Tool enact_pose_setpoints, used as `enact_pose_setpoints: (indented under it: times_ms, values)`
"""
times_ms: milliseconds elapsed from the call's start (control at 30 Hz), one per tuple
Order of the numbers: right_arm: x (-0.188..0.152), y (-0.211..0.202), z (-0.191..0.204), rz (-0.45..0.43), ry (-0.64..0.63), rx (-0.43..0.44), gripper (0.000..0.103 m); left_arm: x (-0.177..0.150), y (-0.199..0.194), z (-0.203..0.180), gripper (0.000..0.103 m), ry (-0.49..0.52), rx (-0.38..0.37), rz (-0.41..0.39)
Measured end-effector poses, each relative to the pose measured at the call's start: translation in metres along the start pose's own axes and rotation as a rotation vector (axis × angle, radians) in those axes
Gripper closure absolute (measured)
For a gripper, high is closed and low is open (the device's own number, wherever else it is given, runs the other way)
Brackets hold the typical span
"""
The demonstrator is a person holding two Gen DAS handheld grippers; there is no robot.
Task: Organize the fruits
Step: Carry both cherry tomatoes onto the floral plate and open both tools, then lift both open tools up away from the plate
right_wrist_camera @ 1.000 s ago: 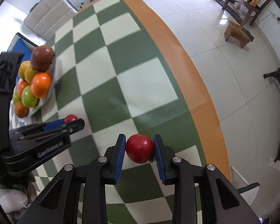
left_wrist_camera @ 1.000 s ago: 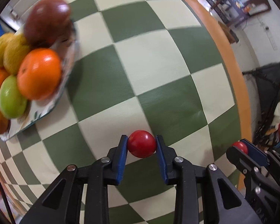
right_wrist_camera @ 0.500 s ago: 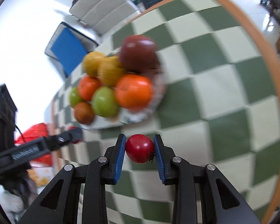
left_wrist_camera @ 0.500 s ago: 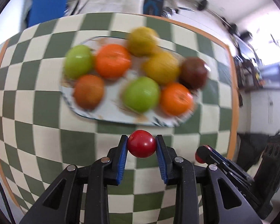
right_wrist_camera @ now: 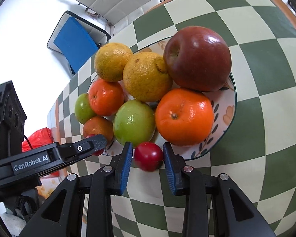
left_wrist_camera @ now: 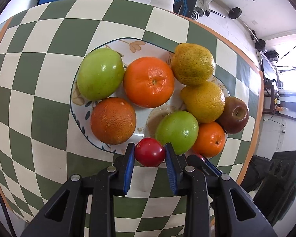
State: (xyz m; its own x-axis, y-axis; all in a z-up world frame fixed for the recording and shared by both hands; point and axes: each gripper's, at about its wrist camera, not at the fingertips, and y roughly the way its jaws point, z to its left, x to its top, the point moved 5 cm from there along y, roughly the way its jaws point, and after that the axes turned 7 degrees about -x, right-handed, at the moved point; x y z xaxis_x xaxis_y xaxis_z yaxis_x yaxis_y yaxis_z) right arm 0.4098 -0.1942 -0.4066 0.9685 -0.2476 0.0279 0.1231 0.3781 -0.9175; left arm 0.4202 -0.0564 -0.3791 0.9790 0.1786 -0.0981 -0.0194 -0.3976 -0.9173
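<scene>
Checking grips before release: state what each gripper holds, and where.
Left gripper: small round red fruit, pinched across its sides. Right gripper: another small red fruit, between the pads; right pad contact unclear.

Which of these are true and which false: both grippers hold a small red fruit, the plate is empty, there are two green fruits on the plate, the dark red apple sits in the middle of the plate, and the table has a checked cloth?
1. Both grippers hold a small red fruit. True: the left gripper is shut on one small red fruit, the right gripper on another.
2. The plate is empty. False: it is crowded with fruit.
3. Two green fruits lie on it. True: one at the far left, one near the grippers.
4. The dark red apple sits in the middle. False: it sits at the plate's edge.
5. The cloth is checked. True: green and cream squares.
</scene>
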Motion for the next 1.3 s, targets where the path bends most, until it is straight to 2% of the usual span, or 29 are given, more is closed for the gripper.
enact_pose_setpoints:
  times_ms: [100, 133, 167, 233, 267, 300, 333, 367, 400, 500, 567, 633, 700, 900, 1067, 1300]
  values:
    - [0.001, -0.006, -0.001, -0.007, 0.004, -0.005, 0.054, -0.001, -0.005, 0.002, 0.074, 0.0, 0.016, -0.007]
    - [0.001, -0.01, -0.001, -0.017, 0.002, -0.019, 0.044, -0.001, -0.005, 0.001, 0.073, 0.003, 0.025, -0.012]
    - [0.001, -0.017, -0.001, -0.036, -0.006, -0.029, 0.04, -0.001, -0.007, 0.002, 0.071, 0.005, 0.033, -0.017]
    - [0.001, -0.032, -0.002, -0.066, -0.037, -0.06, 0.039, -0.002, -0.012, 0.003, 0.07, 0.009, 0.041, -0.026]
    - [0.0, -0.038, -0.003, -0.078, -0.051, -0.085, 0.034, -0.003, -0.014, 0.003, 0.068, 0.01, 0.043, -0.031]
    - [0.0, -0.045, -0.003, -0.095, -0.073, -0.122, 0.029, -0.004, -0.016, 0.004, 0.063, 0.013, 0.05, -0.038]
    - [-0.001, -0.052, -0.004, -0.114, -0.098, -0.158, 0.018, -0.005, -0.018, 0.003, 0.059, 0.021, 0.061, -0.049]
    - [-0.001, -0.058, -0.004, -0.135, -0.126, -0.204, 0.01, -0.007, -0.022, 0.004, 0.051, 0.033, 0.08, -0.062]
    - [-0.001, -0.064, -0.006, -0.148, -0.148, -0.246, 0.01, -0.009, -0.025, 0.005, 0.041, 0.043, 0.102, -0.077]
    - [-0.004, -0.074, -0.01, -0.173, -0.201, -0.342, 0.009, -0.016, -0.034, 0.009, 0.02, 0.076, 0.151, -0.114]
    - [-0.006, -0.078, -0.012, -0.186, -0.224, -0.385, 0.007, -0.022, -0.038, 0.012, 0.014, 0.091, 0.184, -0.128]
    - [-0.01, -0.081, -0.012, -0.198, -0.231, -0.404, 0.007, -0.027, -0.042, 0.015, 0.013, 0.11, 0.208, -0.142]
    - [-0.012, -0.084, -0.013, -0.212, -0.232, -0.425, 0.006, -0.031, -0.046, 0.017, 0.004, 0.13, 0.239, -0.159]
    - [-0.028, -0.105, -0.004, -0.258, -0.222, -0.444, 0.006, -0.047, -0.067, 0.015, 0.004, 0.181, 0.275, -0.222]
    - [-0.047, -0.139, 0.007, -0.316, -0.22, -0.444, 0.006, -0.068, -0.098, 0.007, 0.004, 0.219, 0.293, -0.3]
    - [-0.082, -0.194, 0.022, -0.4, -0.227, -0.447, 0.006, -0.107, -0.151, -0.011, 0.004, 0.273, 0.268, -0.414]
